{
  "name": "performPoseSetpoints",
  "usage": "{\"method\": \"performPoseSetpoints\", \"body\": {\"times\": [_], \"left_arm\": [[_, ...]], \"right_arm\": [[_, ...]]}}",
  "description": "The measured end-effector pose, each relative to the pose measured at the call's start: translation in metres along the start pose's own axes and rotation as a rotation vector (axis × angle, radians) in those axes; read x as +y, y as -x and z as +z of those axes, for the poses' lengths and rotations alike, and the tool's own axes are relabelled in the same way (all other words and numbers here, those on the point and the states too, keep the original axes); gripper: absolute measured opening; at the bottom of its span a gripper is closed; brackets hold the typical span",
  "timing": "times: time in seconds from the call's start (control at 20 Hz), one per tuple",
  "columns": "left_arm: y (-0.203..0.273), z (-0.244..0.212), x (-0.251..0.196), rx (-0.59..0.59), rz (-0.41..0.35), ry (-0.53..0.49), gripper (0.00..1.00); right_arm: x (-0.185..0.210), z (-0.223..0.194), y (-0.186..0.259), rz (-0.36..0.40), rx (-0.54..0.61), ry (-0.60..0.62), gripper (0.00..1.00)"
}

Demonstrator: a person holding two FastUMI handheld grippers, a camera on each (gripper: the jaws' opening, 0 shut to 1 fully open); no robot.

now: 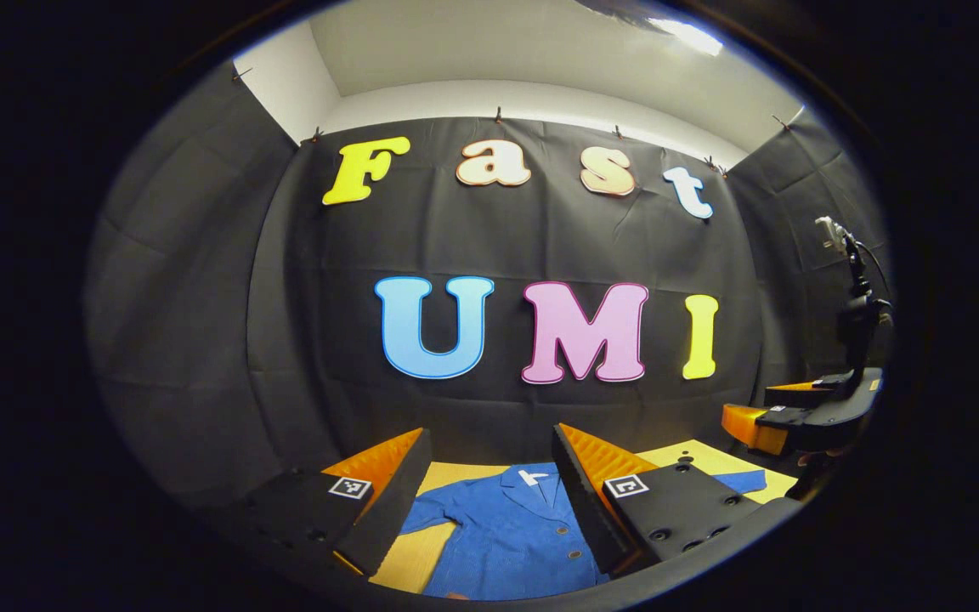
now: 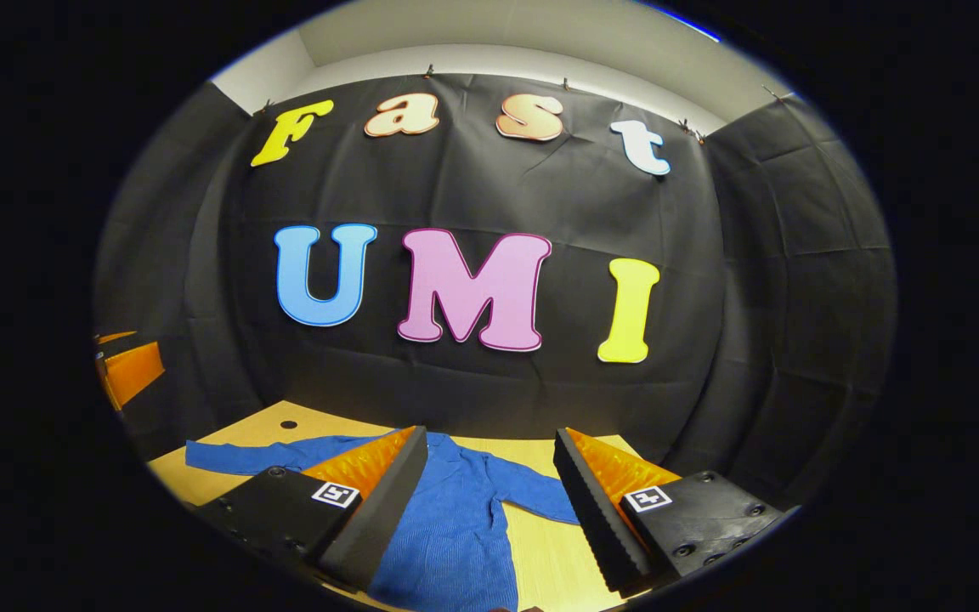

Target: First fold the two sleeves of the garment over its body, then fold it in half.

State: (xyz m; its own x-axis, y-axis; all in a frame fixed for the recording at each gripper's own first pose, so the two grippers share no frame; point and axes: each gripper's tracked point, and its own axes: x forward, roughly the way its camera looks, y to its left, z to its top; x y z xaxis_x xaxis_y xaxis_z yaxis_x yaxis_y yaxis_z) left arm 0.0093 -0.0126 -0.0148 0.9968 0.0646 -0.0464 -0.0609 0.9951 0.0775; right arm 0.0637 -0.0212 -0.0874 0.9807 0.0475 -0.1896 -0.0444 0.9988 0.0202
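Both grippers, left [image 1: 489, 476] and right [image 2: 489, 476], are hovering wide open, holding nothing, above the shirt [image 2: 455, 527] lying flat on the table [image 2: 557, 552], collar toward the far edge.

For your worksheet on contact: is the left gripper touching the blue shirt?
Apart. The left gripper view shows the left gripper open in the air, with the blue shirt flat on the table beyond.

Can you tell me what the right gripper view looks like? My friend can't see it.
A blue shirt lies flat on a wooden table, sleeves spread out. The right tongs hang open above it.
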Motion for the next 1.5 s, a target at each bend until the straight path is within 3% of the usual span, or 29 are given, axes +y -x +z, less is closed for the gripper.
{"method": "performPoseSetpoints", "body": {"times": [0.35,0.7,0.95,1.15,1.5], "left_arm": [[-0.007,-0.014,-0.022,0.047,0.048,-0.017,0.82],[-0.022,-0.035,-0.067,0.115,0.078,-0.009,0.82],[-0.033,-0.044,-0.104,0.156,0.025,-0.032,0.82],[-0.048,-0.045,-0.127,0.178,-0.014,0.009,0.82],[-0.058,-0.061,-0.154,0.232,-0.054,0.021,0.82]], "right_arm": [[-0.059,-0.060,-0.054,-0.051,0.147,-0.056,0.97],[-0.161,-0.158,-0.096,-0.162,0.377,-0.083,0.97],[-0.242,-0.245,-0.105,-0.318,0.595,-0.155,0.97],[-0.303,-0.289,-0.105,-0.444,0.694,-0.191,0.98],[-0.348,-0.352,-0.112,-0.548,0.850,-0.327,0.97]]}}
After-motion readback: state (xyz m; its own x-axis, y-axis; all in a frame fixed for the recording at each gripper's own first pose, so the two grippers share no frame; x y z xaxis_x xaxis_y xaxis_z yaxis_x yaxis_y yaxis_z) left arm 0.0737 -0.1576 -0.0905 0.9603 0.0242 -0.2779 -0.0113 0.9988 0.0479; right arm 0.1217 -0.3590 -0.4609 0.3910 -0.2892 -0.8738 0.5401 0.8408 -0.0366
